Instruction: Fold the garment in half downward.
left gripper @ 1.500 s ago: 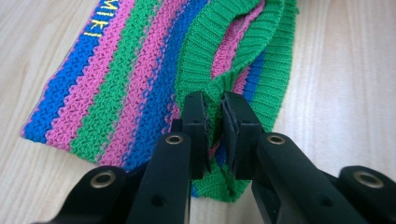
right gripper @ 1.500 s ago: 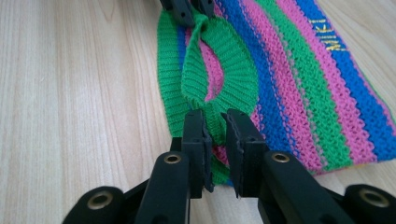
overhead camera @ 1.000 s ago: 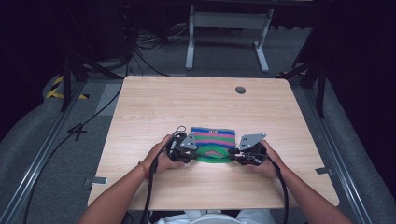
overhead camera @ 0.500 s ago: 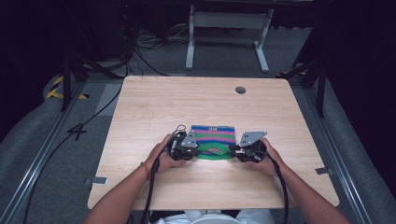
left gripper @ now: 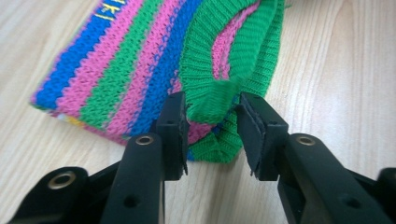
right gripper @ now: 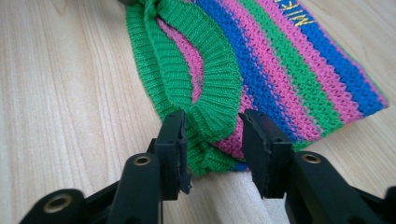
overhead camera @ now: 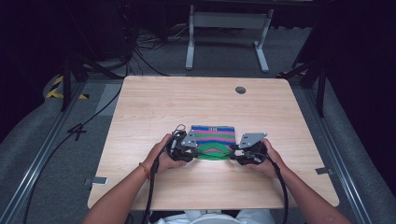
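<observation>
A knitted cloth (overhead camera: 212, 140) striped green, pink and blue lies flat on the wooden table (overhead camera: 187, 98), with a green ribbed edge on the person's side. My left gripper (overhead camera: 198, 151) sits at its near left corner and my right gripper (overhead camera: 232, 151) at its near right corner. In the left gripper view the jaws (left gripper: 212, 126) stand either side of a raised fold of green rib (left gripper: 210, 98). In the right gripper view the jaws (right gripper: 212, 135) flank a similar green fold (right gripper: 215, 107). Both pairs of jaws have just been opening, with the cloth still between them.
A round cable hole (overhead camera: 240, 89) sits near the table's far edge. Bare wood surrounds the cloth on all sides. Beyond the table stand a grey metal frame (overhead camera: 224, 28) and loose cables on the dark floor (overhead camera: 140, 56).
Both hands stay at the cloth's near edge; the high view shows no clear shift of hands or cloth.
</observation>
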`<state>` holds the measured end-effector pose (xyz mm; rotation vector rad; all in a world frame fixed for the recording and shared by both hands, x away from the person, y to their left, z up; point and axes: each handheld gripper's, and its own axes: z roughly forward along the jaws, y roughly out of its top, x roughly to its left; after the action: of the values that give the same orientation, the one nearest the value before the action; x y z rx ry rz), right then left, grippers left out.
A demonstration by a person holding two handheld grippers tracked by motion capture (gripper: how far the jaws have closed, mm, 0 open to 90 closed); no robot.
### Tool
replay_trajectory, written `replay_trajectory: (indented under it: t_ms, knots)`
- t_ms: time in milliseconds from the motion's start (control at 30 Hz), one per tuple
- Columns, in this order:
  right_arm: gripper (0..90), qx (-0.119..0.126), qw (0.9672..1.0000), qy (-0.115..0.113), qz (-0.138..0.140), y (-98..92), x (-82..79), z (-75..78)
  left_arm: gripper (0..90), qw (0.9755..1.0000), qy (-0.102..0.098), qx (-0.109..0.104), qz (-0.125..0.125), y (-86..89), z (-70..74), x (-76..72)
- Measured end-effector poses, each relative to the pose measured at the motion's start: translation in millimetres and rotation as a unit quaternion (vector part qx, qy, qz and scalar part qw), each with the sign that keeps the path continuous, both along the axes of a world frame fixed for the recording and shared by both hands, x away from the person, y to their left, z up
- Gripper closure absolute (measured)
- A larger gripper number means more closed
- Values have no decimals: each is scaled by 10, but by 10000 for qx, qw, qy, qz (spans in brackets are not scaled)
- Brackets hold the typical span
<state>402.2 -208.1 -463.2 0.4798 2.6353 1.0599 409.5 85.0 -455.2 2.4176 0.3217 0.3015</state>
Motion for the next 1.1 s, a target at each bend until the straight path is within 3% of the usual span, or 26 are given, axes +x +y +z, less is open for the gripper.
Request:
replay_trajectory:
  t_ms: [233, 300, 467, 800, 867, 1100]
  knots:
    - [536, -65, 9999, -80, -114, -82, -65, 102, 541, 9997, 53, 206, 115, 103, 71, -48]
    - [513, -78, 9998, -79, -161, -134, -85, 140, 500, 9993, -23, 321, 179, 145, 92, -82]
    - [489, -120, 9994, -140, -287, -274, -137, 196, 428, 9987, -111, 338, 372, 302, 168, -170]
    - [428, -170, 9973, -203, -692, -631, -260, 230, 313, 9968, -108, 418, 673, 646, 147, -294]
    - [416, -165, 9964, -237, -793, -705, -281, 232, 298, 9956, -131, 529, 768, 722, 135, -309]
    - [386, -107, 9927, -268, -1174, -1036, -372, 214, 244, 9941, -9, 324, 1040, 1074, 90, -389]
